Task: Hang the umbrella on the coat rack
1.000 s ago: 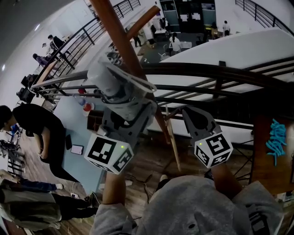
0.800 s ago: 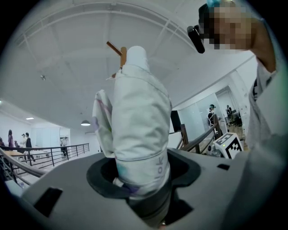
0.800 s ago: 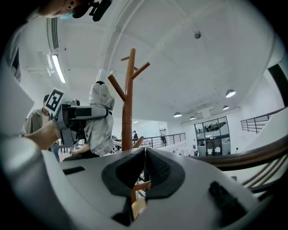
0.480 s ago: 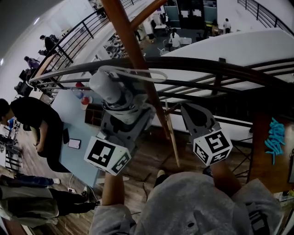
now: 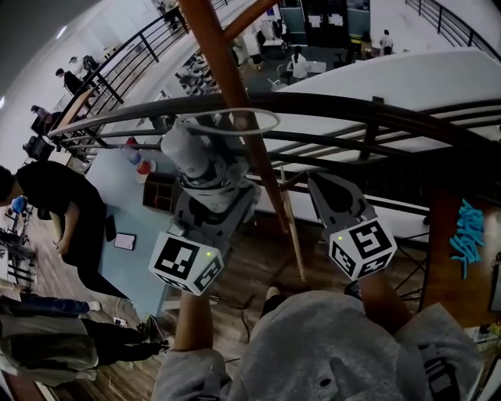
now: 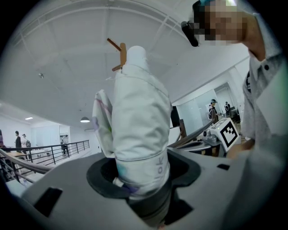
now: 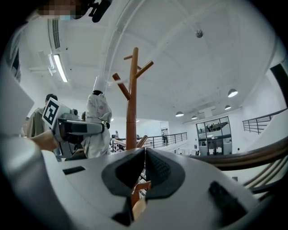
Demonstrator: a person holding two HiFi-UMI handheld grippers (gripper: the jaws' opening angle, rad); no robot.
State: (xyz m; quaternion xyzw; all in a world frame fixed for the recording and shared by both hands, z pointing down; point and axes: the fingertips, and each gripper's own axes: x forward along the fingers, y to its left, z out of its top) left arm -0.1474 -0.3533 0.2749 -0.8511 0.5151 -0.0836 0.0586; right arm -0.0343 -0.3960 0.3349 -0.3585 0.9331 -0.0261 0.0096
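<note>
Far left: left gripper (image 5: 205, 168) clamped tight round the lower part of the folded white umbrella (image 5: 184, 149), with the body sticking up out of the jaws in the left gripper view (image 6: 141, 175) and its top close to the tip of the coat rack (image 6: 122, 54). Carried a little higher and closer to the pole than a second ago. Carrying loop (image 5: 235, 119) no longer bunched against the umbrella but spread into a wide ring lying across the wooden pole (image 5: 227, 70). Not possible to tell whether round the pole or only in front of it. Probably the lead-in to slipping that ring over a peg (image 5: 250, 16) higher up; hanging not yet done, full weight still in the grip.

Left forearm (image 5: 192, 325) stretched up and forward, gripper aimed upward and leaning toward the pole.

Right of the pole: right gripper (image 5: 333, 196) held near it, not touching, tips pressed together on nothing (image 7: 145, 166). Right forearm (image 5: 383, 301) raised likewise, lower than the left, seemingly just standing by.
</note>
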